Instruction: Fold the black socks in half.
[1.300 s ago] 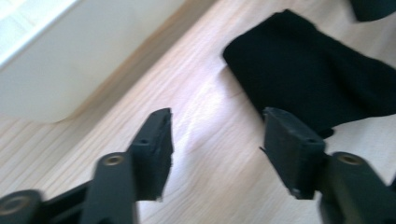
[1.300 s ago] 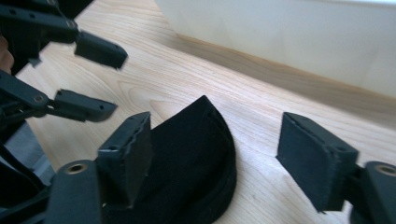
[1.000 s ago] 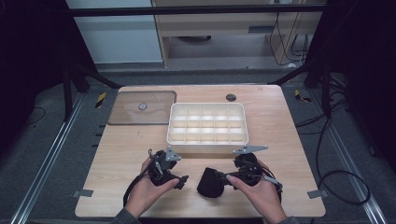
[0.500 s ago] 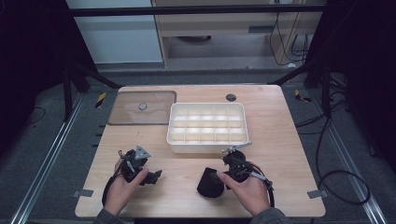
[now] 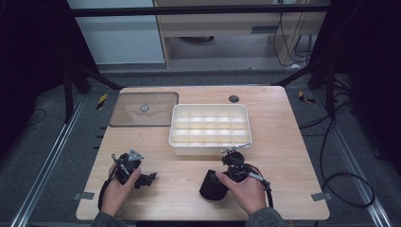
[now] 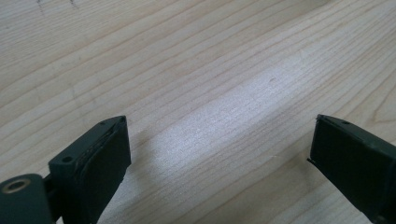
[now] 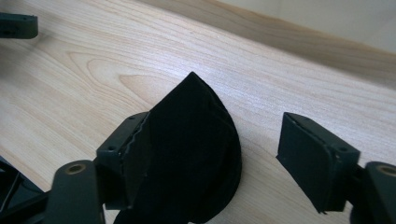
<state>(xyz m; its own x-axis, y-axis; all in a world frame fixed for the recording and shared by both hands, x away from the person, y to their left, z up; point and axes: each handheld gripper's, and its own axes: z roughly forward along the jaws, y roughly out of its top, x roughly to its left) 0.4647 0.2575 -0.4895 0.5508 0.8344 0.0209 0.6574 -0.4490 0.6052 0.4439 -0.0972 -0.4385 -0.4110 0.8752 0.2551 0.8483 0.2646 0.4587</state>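
Note:
A black cloth pouch point(image 5: 212, 186) lies on the wooden table point(image 5: 283, 156) near the front edge. In the right gripper view the pouch point(image 7: 196, 158) rests against the left jaw, and a wide gap separates it from the other jaw. My right gripper point(image 5: 227, 175) point(image 7: 217, 126) is open around it. My left gripper point(image 5: 145, 179) is held low over bare wood at the front left. Its jaws point(image 6: 219, 154) are spread wide with nothing between them.
A white compartment box point(image 5: 210, 150) stands at mid-table, just beyond the right gripper. A clear lid point(image 5: 156, 116) lies at the back left and a small dark disc point(image 5: 233, 99) at the back. One jaw of the left gripper point(image 7: 16, 25) shows far off.
Both hands have drawn back toward the near edge. The left gripper moved off to the left, the right gripper shifted left behind the pouch. The pouch stayed in place.

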